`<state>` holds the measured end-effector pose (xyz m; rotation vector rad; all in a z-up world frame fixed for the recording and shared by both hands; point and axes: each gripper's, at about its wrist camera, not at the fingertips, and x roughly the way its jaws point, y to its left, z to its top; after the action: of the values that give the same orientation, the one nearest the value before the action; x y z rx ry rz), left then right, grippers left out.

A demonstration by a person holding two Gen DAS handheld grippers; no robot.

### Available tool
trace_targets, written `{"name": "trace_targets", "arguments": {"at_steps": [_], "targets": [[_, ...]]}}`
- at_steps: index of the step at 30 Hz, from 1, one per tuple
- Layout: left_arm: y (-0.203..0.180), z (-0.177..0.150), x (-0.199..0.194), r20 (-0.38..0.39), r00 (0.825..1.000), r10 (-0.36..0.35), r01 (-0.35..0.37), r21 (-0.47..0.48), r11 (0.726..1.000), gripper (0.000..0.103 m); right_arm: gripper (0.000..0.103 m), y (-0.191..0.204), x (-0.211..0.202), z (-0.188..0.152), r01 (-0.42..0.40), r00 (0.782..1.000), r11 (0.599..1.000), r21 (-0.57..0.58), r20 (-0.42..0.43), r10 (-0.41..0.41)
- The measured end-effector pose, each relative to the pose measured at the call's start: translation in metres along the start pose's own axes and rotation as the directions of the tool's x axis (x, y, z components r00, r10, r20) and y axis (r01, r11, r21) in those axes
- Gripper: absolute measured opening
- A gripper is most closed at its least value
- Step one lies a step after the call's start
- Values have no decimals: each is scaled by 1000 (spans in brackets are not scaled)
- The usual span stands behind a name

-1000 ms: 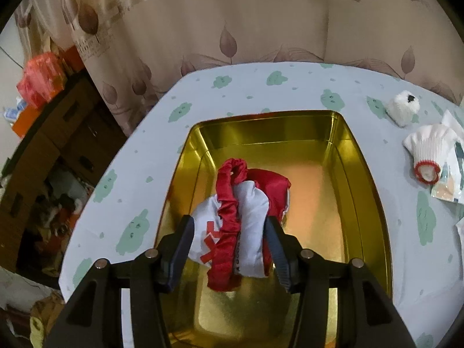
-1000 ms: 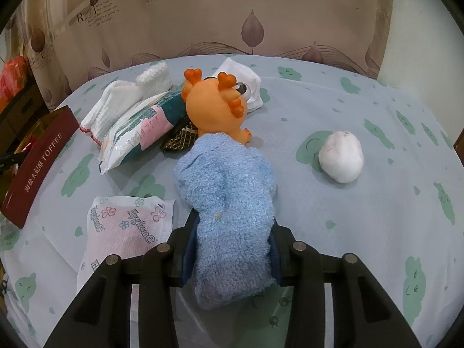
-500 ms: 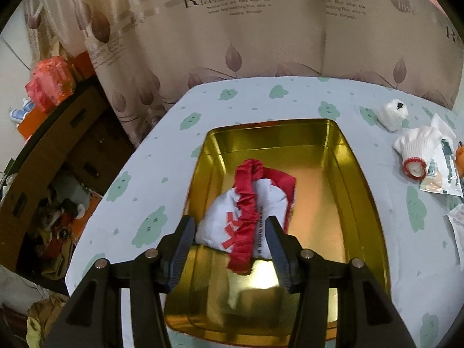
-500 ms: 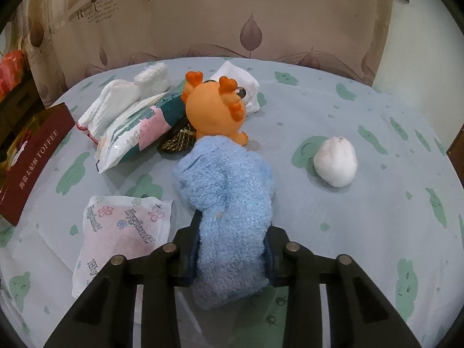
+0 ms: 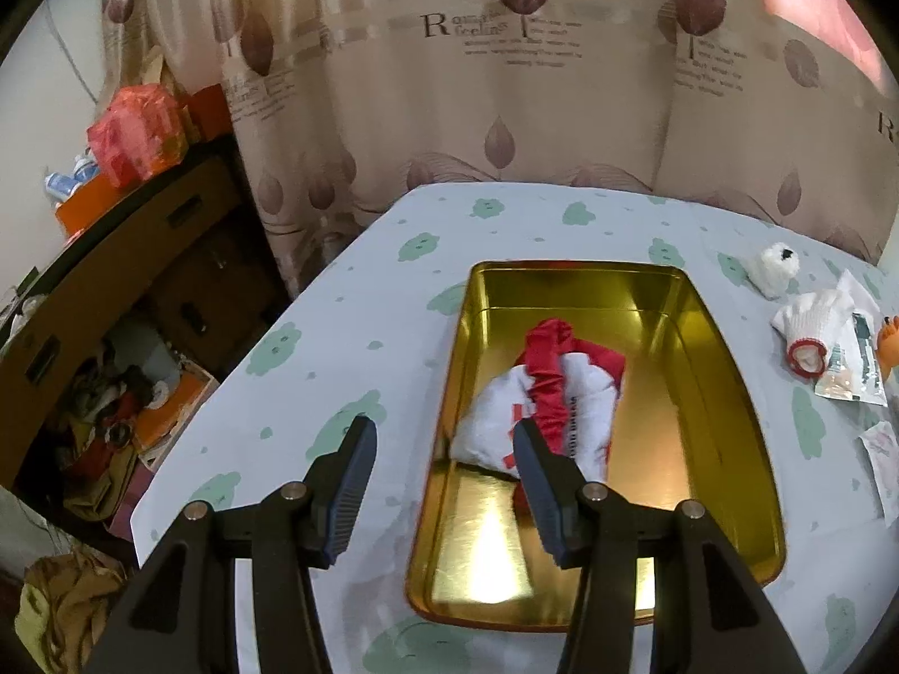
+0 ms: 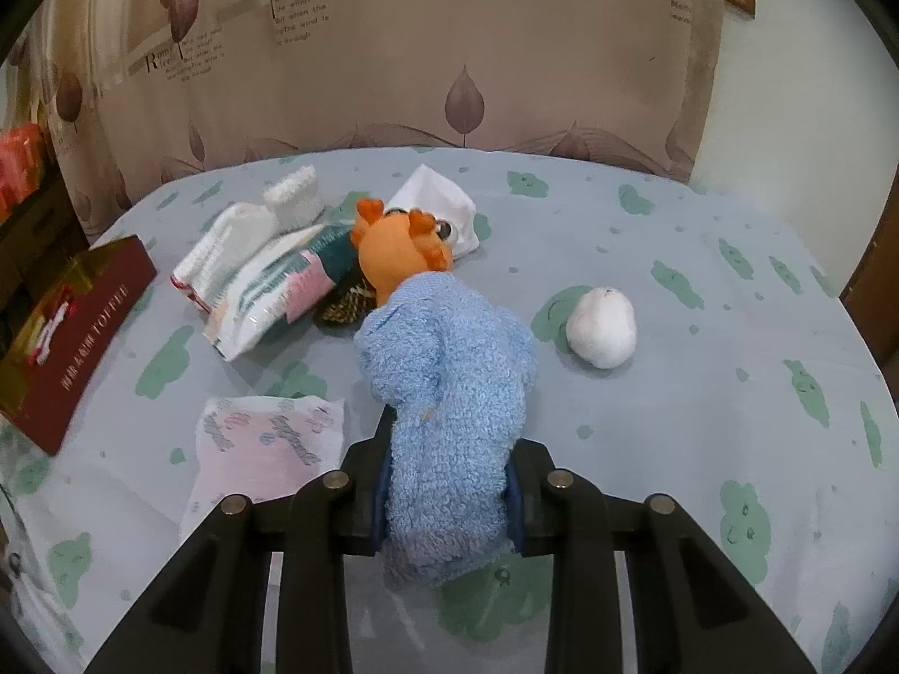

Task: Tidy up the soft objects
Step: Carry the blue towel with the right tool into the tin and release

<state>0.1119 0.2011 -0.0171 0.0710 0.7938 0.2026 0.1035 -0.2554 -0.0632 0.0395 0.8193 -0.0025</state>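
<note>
Right tongs (image 6: 449,483) closing, gripping blue towel (image 6: 449,393); left tongs (image 5: 444,477) hanging open, empty, red-white cloth (image 5: 539,410) lying ahead in gold tray (image 5: 725,393).

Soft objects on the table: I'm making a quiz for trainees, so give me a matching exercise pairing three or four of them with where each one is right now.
Things:
1. blue towel
2. red-and-white cloth
3. white ball
4. orange plush toy

Places:
A. lying in the gold tray
B. alone on the tablecloth, right of the towel
C. clamped in the right tongs
D. just behind the towel

Pairs: 1-C, 2-A, 3-B, 4-D
</note>
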Motion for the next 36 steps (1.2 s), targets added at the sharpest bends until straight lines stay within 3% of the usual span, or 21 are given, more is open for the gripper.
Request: {"name": "trace_targets", "arguments": {"at_steps": [8, 15, 23, 28, 36], "targets": [[27, -3, 9, -23, 1000, -8, 6, -75, 997, 52, 28, 43, -19, 22, -19, 999, 998, -60, 33, 21], [57, -4, 15, -46, 997, 56, -63, -168, 984, 52, 28, 119, -20, 39, -146, 988, 977, -155, 24, 151], [87, -9, 23, -78, 994, 70, -90, -286, 954, 52, 28, 219, -6, 49, -297, 954, 914, -277, -41, 298], [95, -11, 28, -103, 990, 94, -122, -306, 944, 52, 28, 272, 11, 57, -341, 939, 881, -327, -80, 334], [102, -12, 33, -121, 989, 90, -126, -328, 936, 52, 28, 337, 41, 71, -338, 941, 863, -376, -112, 320]]}}
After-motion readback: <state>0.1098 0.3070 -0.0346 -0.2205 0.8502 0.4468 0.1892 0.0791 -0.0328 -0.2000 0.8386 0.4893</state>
